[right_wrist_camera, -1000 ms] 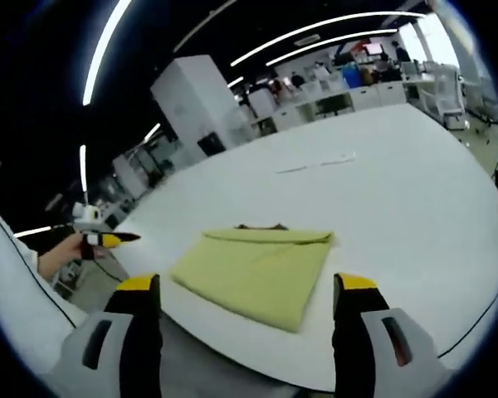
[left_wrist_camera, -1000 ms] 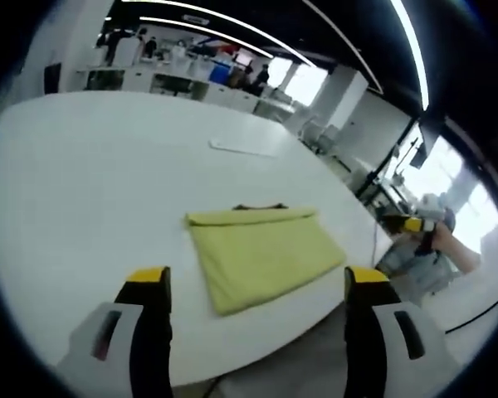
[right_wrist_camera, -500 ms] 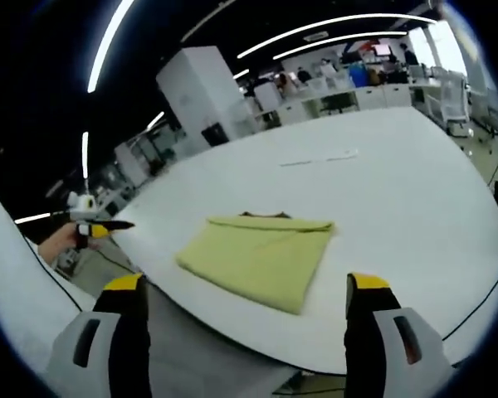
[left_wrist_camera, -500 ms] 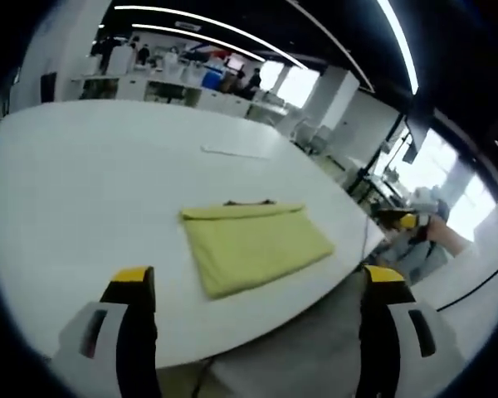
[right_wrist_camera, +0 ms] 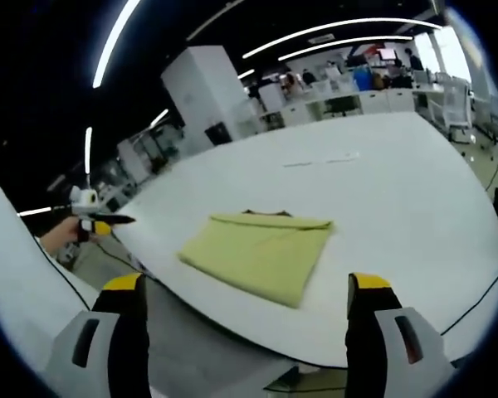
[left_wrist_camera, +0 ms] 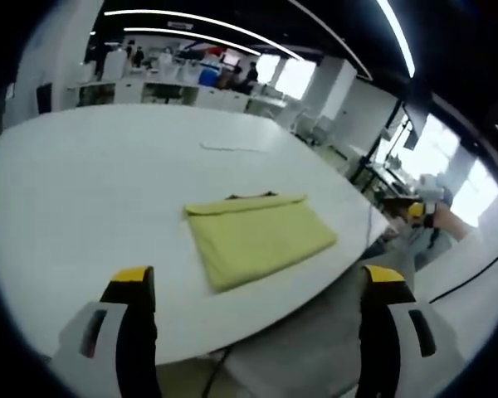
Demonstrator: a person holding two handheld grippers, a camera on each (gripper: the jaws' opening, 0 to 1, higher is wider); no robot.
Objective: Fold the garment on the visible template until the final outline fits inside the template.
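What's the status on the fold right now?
Left claw and right claw open, back off the table. Yellow garment folded flat near the table edge. Nothing in the way.

Yellow-green garment (left_wrist_camera: 259, 238) (right_wrist_camera: 261, 256), folded into a flat rectangle, lying near the white desk's (left_wrist_camera: 83, 191) edge.

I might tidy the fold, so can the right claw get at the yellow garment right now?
Probably yes: the right claw is open and empty, and nothing stands between it and the folded garment on the white table.
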